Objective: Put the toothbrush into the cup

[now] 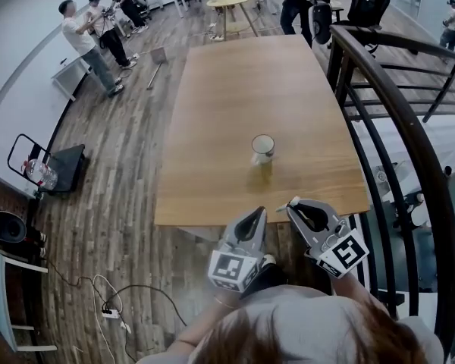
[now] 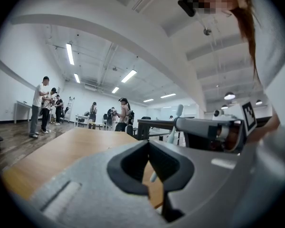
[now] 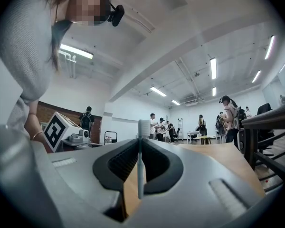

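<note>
- Right now the right hand-held gripper (image 3: 139, 142) is clamped on the slim white plastic toothbrush (image 3: 140, 167), which stands upright between its jaws, bristle head on top.
- Up ahead, the white round cup with a dark rim (image 1: 262, 149) stands upright on the light wooden counter (image 1: 235, 97), well apart from the toothbrush.
- Both tools hang at the counter's near edge, pointing level towards the cup.
- Meanwhile the left hand-held gripper (image 1: 255, 214) sits just beside the right one, jaws together with nothing between them.
</note>
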